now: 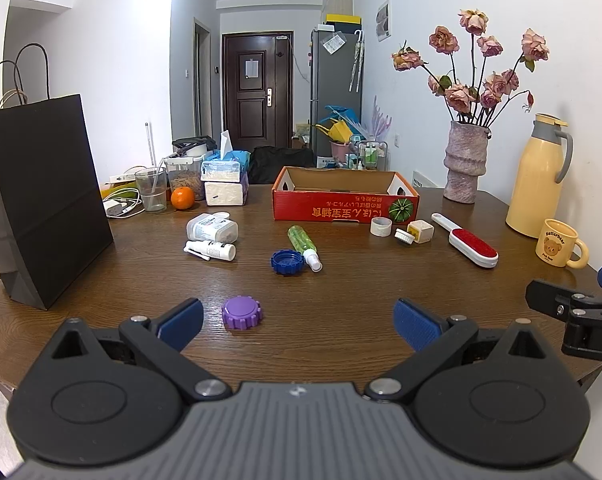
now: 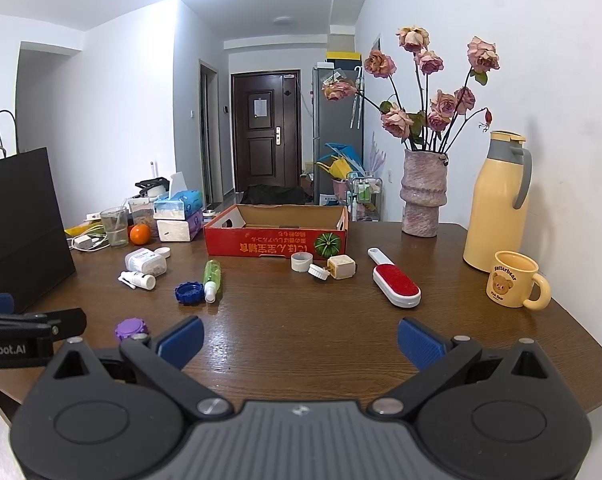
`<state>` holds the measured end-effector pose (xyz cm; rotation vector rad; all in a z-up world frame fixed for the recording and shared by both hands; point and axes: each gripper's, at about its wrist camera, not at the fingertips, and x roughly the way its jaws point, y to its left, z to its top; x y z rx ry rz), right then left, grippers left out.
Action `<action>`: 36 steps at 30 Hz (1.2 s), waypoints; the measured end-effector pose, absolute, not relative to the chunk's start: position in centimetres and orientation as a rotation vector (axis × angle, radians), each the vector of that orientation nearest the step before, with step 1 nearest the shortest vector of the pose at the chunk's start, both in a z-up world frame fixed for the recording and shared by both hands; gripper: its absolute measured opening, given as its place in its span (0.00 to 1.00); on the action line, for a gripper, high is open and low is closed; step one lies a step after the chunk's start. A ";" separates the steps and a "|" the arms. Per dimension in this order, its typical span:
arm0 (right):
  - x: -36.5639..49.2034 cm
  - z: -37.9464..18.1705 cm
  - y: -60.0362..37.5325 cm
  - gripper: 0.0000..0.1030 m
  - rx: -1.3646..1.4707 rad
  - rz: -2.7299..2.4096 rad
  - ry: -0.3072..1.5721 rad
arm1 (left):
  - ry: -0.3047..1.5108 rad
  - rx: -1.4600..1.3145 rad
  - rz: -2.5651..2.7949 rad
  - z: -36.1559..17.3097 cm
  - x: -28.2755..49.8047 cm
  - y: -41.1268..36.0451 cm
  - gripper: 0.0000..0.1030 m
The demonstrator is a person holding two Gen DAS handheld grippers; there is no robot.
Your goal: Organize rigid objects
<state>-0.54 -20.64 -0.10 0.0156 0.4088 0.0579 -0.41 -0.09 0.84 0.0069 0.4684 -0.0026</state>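
purple cap [image 1: 241, 312], blue cap [image 1: 287, 261], red box [image 1: 345, 199], yellow mug [image 1: 561, 243]

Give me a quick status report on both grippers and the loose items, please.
Left gripper open, empty; right gripper open, empty. Purple cap nearest, just ahead of left gripper. Red box empty as far as visible. Path clear.

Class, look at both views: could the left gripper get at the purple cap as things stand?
Probably yes. The left gripper is open, and the purple cap lies on bare table just ahead, nothing between them.
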 end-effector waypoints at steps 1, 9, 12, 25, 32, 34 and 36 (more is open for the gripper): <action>-0.5 -0.1 -20.6 1.00 0.015 0.058 0.409 | 0.468 0.007 -0.002 0.8 -0.4 -0.1 1.00; -0.5 -0.1 -20.6 1.00 0.015 0.058 0.408 | 0.468 0.007 -0.002 0.8 -0.4 -0.1 1.00; -0.5 -0.1 -20.6 1.00 0.014 0.058 0.408 | 0.467 0.008 -0.003 0.9 -0.4 -0.1 1.00; 0.0 -0.1 -20.6 1.00 0.003 0.065 0.412 | 0.476 0.006 -0.001 0.3 0.3 0.1 1.00; 0.8 -0.5 -20.5 1.00 -0.005 0.078 0.426 | 0.491 -0.001 0.009 -0.2 1.4 0.4 1.00; 1.2 -0.7 -20.5 1.00 -0.005 0.081 0.434 | 0.499 -0.002 0.013 -0.4 1.9 0.5 1.00; 1.7 -0.9 -20.5 1.00 -0.005 0.085 0.441 | 0.508 -0.004 0.016 -0.6 2.5 0.6 1.00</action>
